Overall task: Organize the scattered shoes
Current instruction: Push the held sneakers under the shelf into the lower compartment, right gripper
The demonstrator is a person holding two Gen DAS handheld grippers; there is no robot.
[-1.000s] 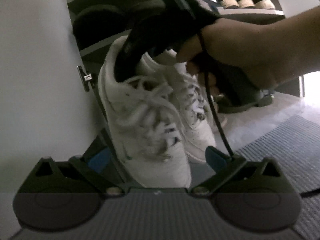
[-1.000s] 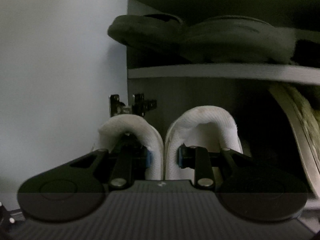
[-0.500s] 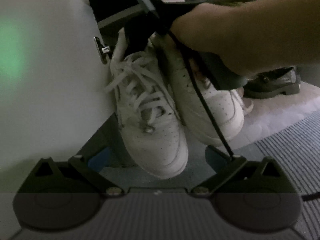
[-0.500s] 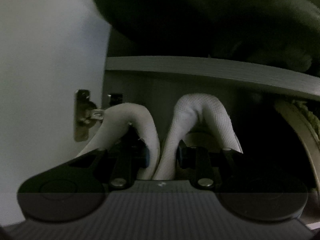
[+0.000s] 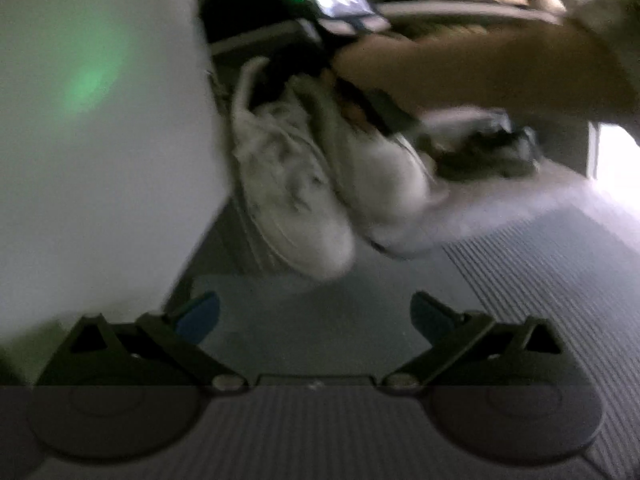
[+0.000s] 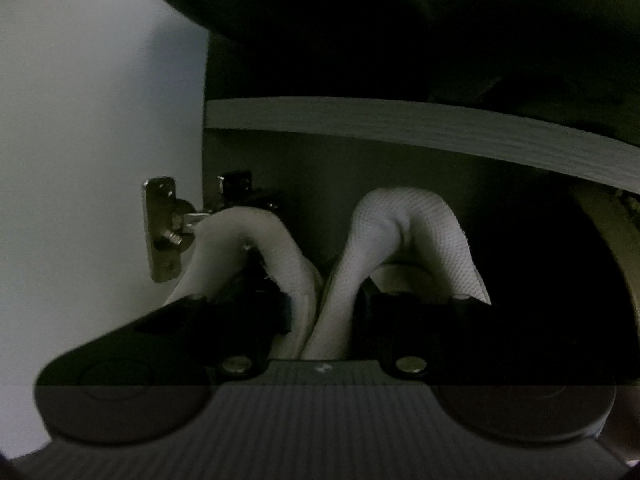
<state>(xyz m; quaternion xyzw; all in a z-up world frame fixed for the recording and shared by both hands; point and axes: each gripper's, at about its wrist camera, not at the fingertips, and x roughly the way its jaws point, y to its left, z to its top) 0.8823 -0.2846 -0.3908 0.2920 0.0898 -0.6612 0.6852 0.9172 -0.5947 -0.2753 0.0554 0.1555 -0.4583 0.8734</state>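
A pair of white lace-up sneakers [image 5: 288, 184] lies toes toward me at the foot of the shoe cabinet, blurred in the left wrist view. My right gripper [image 6: 324, 312] has one finger inside each shoe. The two inner heel walls [image 6: 412, 220] stand between its pads, which touch them. Its jaws are opening and the heels splay apart. A person's hand [image 5: 460, 68] holds that gripper over the shoes. My left gripper [image 5: 316, 316] hangs open and back from the toes, with nothing between its blue pads.
A white cabinet door [image 5: 100, 140] stands open at the left, its metal hinge [image 6: 164, 228] beside the left heel. A grey shelf board [image 6: 400, 124] crosses above with dark slippers [image 6: 360, 8] on it. A black shoe [image 5: 488, 156] and a ribbed mat [image 5: 560, 280] lie to the right.
The right gripper has pushed the sneakers in under the shelf board, and the heels have spread apart. The left gripper has drawn back and swung, so the shoes look farther off.
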